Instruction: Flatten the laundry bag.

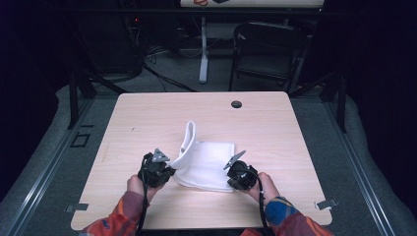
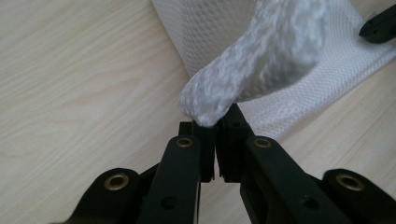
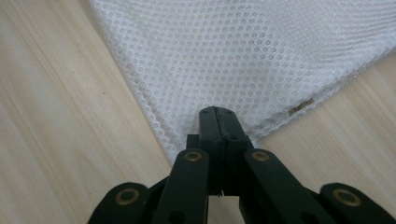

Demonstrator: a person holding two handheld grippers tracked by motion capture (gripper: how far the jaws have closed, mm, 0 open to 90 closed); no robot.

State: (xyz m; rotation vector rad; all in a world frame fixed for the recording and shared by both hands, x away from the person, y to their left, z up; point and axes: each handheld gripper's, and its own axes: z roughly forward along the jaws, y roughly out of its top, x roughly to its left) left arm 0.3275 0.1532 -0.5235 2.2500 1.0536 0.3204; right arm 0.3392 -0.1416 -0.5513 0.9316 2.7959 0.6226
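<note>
Cloth (image 1: 209, 164) on table (image 1: 147, 118), near front edge; grommet (image 1: 236, 104) behind it.

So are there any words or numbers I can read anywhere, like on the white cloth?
No readable words or numbers anywhere.
The white cloth has a small tag at its edge, too small and blurred to read.
The red marks on the far table are too small to read.

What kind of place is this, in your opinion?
Probably a lab or studio set up for recording, not a home. A light wooden table stands alone on grey carpet with dark surroundings, cables run over the floor, and a black folding chair stands behind.
</note>
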